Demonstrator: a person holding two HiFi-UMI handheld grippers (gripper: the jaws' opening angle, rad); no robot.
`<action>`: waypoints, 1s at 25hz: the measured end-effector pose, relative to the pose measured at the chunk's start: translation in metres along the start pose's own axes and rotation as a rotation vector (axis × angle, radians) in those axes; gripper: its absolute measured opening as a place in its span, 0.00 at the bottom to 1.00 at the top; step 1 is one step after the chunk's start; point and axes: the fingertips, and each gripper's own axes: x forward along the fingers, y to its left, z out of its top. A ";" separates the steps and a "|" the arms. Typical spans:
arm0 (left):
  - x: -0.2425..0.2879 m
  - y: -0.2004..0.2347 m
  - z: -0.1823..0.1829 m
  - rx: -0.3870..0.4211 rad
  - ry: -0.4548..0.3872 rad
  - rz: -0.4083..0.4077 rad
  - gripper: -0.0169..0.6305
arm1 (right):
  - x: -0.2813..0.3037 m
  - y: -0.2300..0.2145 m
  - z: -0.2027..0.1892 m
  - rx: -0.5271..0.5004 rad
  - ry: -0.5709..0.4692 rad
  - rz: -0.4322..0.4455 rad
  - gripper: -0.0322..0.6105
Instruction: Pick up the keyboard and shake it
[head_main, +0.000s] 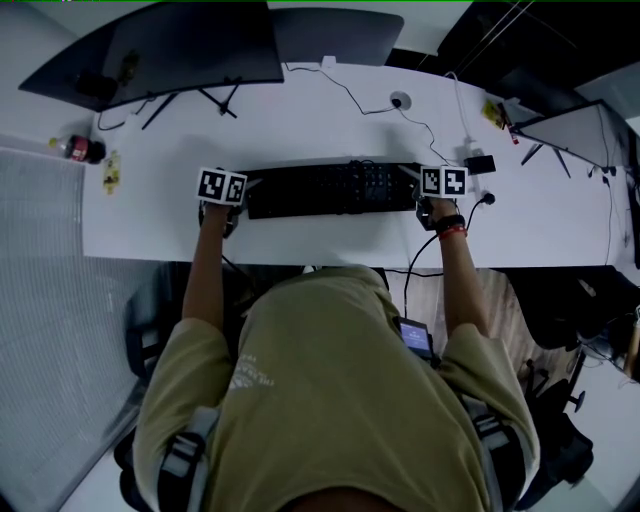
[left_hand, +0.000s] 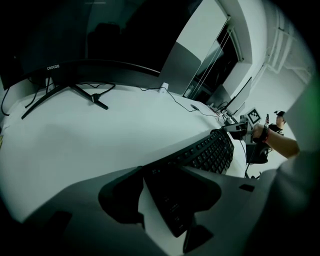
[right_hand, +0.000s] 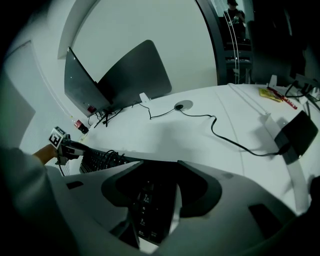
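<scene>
A long black keyboard (head_main: 335, 188) lies crosswise on the white desk (head_main: 300, 120), close to its front edge. My left gripper (head_main: 248, 196) holds the keyboard's left end, jaws shut on it. My right gripper (head_main: 418, 190) grips the right end the same way. In the left gripper view the keyboard (left_hand: 210, 152) runs away from my left gripper (left_hand: 170, 200) toward the other hand. In the right gripper view its end (right_hand: 145, 210) sits between the jaws of my right gripper (right_hand: 150, 205). I cannot tell whether it is off the desk.
A curved monitor (head_main: 180, 45) and a second screen (head_main: 335, 35) stand at the back. A cola bottle (head_main: 75, 148) lies far left. A black cable (head_main: 420, 120) and a small black adapter (head_main: 480, 163) sit behind the keyboard's right end. Another screen (head_main: 580, 130) stands far right.
</scene>
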 end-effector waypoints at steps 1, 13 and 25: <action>-0.001 0.000 0.000 0.001 -0.003 0.004 0.37 | -0.001 0.001 0.000 -0.003 -0.005 -0.001 0.39; -0.014 -0.005 0.001 0.017 -0.041 0.040 0.36 | -0.016 0.008 0.004 -0.017 -0.061 -0.007 0.38; -0.039 0.014 0.022 0.037 -0.121 0.104 0.33 | -0.022 0.031 0.024 -0.041 -0.142 0.010 0.36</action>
